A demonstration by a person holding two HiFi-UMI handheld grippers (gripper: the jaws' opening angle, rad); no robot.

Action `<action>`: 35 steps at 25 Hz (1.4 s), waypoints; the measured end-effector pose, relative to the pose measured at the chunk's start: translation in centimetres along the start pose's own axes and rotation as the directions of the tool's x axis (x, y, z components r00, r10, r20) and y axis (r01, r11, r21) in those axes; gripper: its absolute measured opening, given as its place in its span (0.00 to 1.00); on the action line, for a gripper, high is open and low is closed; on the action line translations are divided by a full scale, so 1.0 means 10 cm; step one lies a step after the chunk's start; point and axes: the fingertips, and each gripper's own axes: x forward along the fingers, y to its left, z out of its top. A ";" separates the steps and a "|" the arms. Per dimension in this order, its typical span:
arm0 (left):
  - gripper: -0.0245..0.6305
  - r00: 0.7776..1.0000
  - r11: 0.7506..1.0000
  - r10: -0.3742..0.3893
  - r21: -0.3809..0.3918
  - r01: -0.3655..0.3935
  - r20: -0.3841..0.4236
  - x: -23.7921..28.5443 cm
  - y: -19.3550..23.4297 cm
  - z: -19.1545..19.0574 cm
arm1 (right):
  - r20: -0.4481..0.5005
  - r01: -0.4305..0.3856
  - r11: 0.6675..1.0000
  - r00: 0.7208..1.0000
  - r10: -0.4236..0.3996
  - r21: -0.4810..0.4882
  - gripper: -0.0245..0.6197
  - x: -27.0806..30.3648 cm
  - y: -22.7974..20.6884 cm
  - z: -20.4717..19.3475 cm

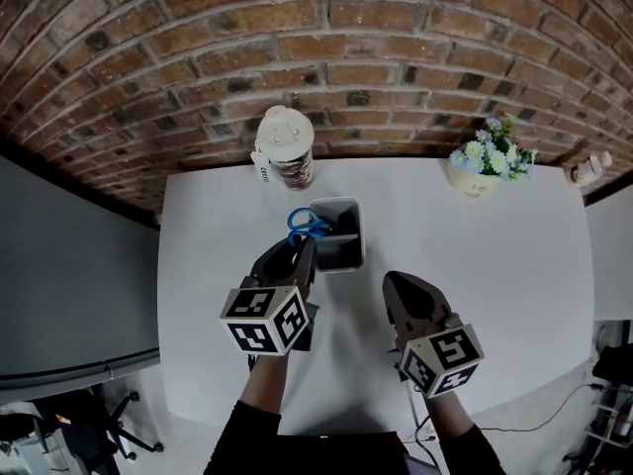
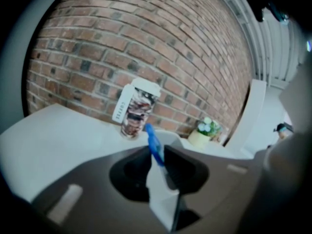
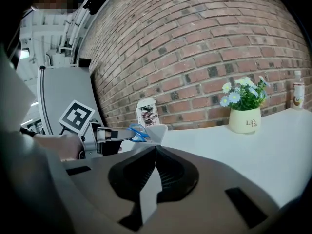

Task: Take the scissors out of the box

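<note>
scissors (image 1: 309, 224) pinched in left claw (image 1: 301, 247) above box (image 1: 352, 253) rim; right claw (image 1: 394, 283) closed, empty, well apart.

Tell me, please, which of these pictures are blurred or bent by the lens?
Head view: sharp, but the brick wall bows into an arc. Left gripper view: soft all over, the scissors and coffee cup smeared; dark corners. Right gripper view: clearest, the flower pot print legible, yet the wall curves strongly.
</note>
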 end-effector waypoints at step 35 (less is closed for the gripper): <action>0.08 0.989 0.985 -0.110 0.145 0.095 0.101 -0.35 -0.51 0.42 | 0.038 0.048 0.997 0.998 -0.046 -0.060 0.05 -0.08 0.27 0.31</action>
